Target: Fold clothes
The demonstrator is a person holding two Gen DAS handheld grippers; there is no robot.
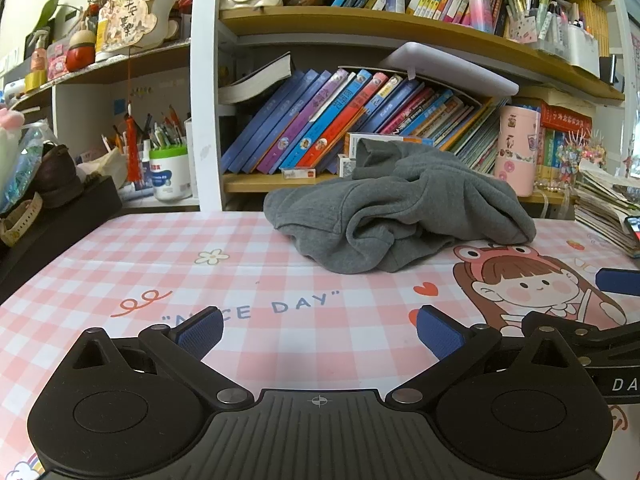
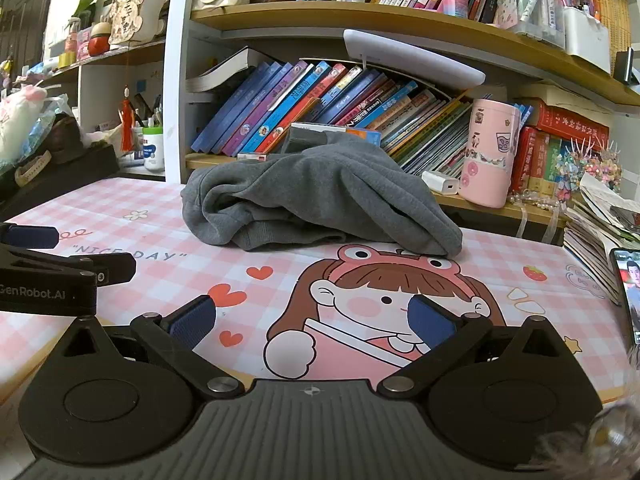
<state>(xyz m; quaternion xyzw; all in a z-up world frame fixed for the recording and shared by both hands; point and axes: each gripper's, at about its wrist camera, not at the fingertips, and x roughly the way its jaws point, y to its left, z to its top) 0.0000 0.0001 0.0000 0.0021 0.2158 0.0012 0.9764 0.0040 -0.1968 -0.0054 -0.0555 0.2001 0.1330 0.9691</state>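
1. At the far side of the table [image 1: 100, 272], right up against the bookshelf [image 1: 320, 24], there's a gray sweatshirt [image 1: 400, 208] dumped in a crumpled heap, not folded at all. In the right view the same heap [image 2: 320, 200] sits just above the cartoon girl [image 2: 380, 296] printed on the pink checkered tablecloth [image 2: 160, 208].
2. Left gripper [image 1: 319, 334] is down near the front edge of the table, jaws spread wide with nothing between them. Its blue pads [image 1: 438, 334] frame the "NICE DAY" lettering [image 1: 248, 312] on the cloth. It's well apart from the sweatshirt.
3. Right gripper [image 2: 313, 326] is the same deal: wide open, empty, hovering over the cartoon girl print, also well short of the sweatshirt.
4. The two grippers are side by side; each one pokes into the edge of the other's view.
5. Background stuff: leaning books [image 2: 304, 96] on the shelf behind the heap, a pink tumbler [image 2: 490, 152] with stickers to its right, a stack of papers [image 2: 592, 232] at the right edge, and a phone [image 2: 628, 292] with its screen lit.
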